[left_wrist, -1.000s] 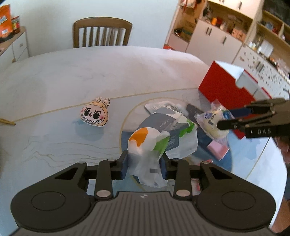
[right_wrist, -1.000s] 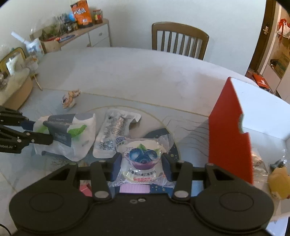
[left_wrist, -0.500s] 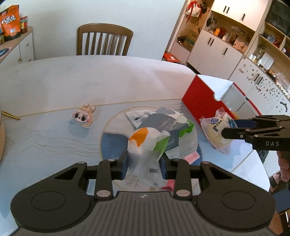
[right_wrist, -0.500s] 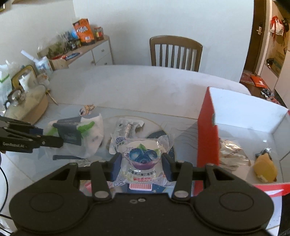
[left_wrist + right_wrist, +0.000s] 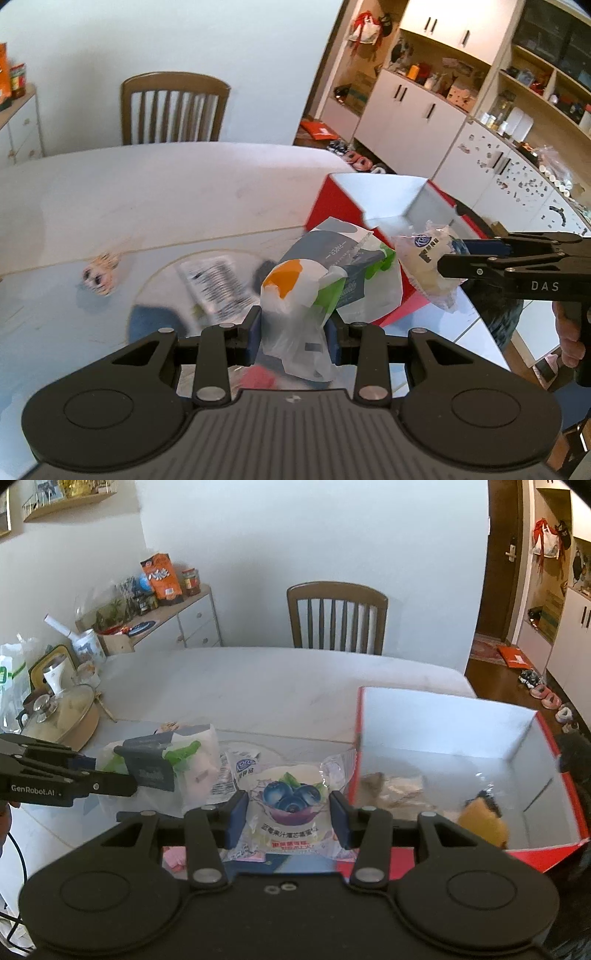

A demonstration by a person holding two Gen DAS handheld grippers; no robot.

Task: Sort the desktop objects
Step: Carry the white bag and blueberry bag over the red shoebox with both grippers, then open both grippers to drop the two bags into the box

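My left gripper (image 5: 294, 331) is shut on a white tissue pack (image 5: 317, 280) with orange, green and grey print, held above the table. It also shows in the right wrist view (image 5: 166, 771). My right gripper (image 5: 289, 818) is shut on a clear blueberry pastry packet (image 5: 291, 805), held just left of the red box (image 5: 546, 845); the packet also shows in the left wrist view (image 5: 430, 266). The red box (image 5: 332, 210) is open with white inner walls and holds a yellow item (image 5: 484, 823) and a clear wrapper (image 5: 391, 788).
On the table lie a cartoon-face sticker toy (image 5: 101, 271), a printed snack sachet (image 5: 216, 286) and a pink item (image 5: 173, 858). A lidded pot (image 5: 62, 712) stands at the table's left edge. A wooden chair (image 5: 338, 616) is behind the table.
Both grippers have risen and moved right toward the red box with their packs. The box's open inside has come into the right wrist view.
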